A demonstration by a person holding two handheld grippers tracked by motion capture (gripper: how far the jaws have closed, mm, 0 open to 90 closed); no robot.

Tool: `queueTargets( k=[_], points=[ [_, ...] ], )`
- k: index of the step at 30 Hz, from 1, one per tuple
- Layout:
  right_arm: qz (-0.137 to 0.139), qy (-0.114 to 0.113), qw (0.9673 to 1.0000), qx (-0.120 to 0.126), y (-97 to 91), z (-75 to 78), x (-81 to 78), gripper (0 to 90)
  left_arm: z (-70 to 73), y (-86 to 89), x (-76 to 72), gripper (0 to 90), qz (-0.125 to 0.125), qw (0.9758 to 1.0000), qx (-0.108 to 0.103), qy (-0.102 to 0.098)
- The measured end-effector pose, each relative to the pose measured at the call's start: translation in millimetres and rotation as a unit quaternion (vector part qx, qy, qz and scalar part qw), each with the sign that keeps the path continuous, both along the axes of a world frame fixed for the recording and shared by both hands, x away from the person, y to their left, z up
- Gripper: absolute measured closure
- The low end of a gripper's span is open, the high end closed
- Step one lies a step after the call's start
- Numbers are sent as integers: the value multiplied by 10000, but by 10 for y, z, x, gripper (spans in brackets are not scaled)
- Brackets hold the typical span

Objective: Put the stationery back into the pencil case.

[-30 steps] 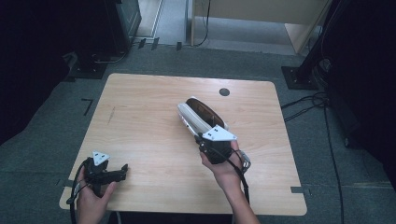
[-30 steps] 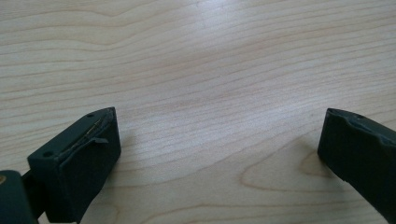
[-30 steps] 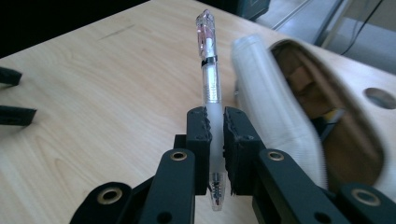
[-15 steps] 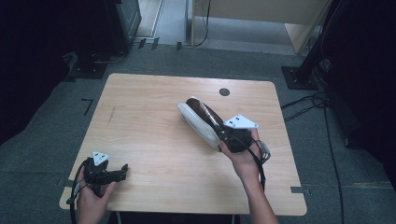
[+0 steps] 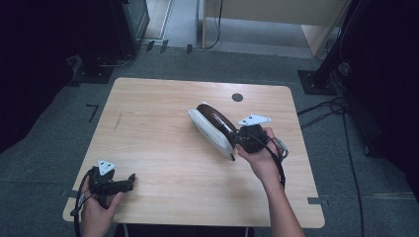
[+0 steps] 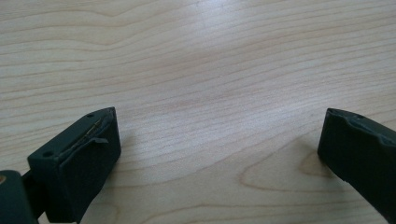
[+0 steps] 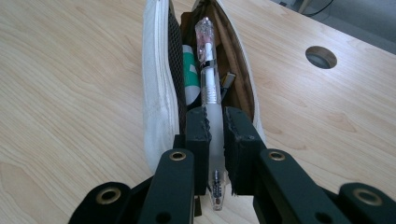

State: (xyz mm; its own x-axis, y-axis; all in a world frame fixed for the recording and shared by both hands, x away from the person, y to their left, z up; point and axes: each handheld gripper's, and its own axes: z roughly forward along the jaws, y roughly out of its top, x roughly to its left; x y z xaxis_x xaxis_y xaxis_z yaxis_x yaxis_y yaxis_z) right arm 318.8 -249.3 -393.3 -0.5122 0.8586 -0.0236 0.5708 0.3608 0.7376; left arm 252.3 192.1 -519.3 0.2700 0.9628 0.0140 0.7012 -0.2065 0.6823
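Observation:
A white pencil case (image 5: 211, 130) with a dark lining lies open near the middle of the wooden table (image 5: 163, 148). My right gripper (image 5: 247, 139) is at its near end, shut on a clear frosted pen (image 7: 211, 93). The pen's far end lies over the open case (image 7: 159, 84), where a green and white item (image 7: 190, 70) and other contents sit. My left gripper (image 5: 126, 181) rests at the table's front left corner, far from the case. Its jaws stand wide apart over bare wood (image 6: 205, 93), holding nothing.
A round cable hole (image 5: 237, 97) sits near the table's far edge, also seen as a hole (image 7: 321, 56) in the right gripper view. Dark equipment stands (image 5: 316, 79) and cables (image 5: 326, 108) lie on the grey floor beyond the table.
My right hand has moved right and slightly toward the far side along the case, turning so its top plate faces further right. The left gripper has stayed put.

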Motion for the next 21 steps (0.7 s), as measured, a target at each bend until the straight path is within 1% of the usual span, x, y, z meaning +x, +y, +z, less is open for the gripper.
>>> queueTargets(
  k=[2,4,8,10,12,14,17,18,21],
  points=[
    [-5,12,10000,-25,16,11,34,809,-1,-2,0,0,9,10000,-5,-3],
    [11,101,9999,-44,42,22,73,808,-1,-2,0,0,9,10000,-9,-3],
    [44,166,9998,-103,102,48,166,809,-1,-2,0,0,9,10000,-8,-3],
    [60,143,9998,-98,132,56,216,820,-1,-2,0,0,9,10000,-9,-4],
    [47,158,9998,-65,165,53,264,886,-1,-1,0,0,10,10000,-5,-6],
    [46,155,9998,-112,201,43,311,888,-1,-1,0,0,6,10000,-7,-3],
    [35,116,9999,-91,235,24,376,886,-1,-2,0,0,9,10000,-12,-1],
    [24,135,9999,-79,244,15,391,886,-2,-2,-1,0,11,10000,-14,-3],
    [-4,95,10000,-26,237,16,398,865,-1,-2,0,0,8,10000,-11,-2]
  ],
)
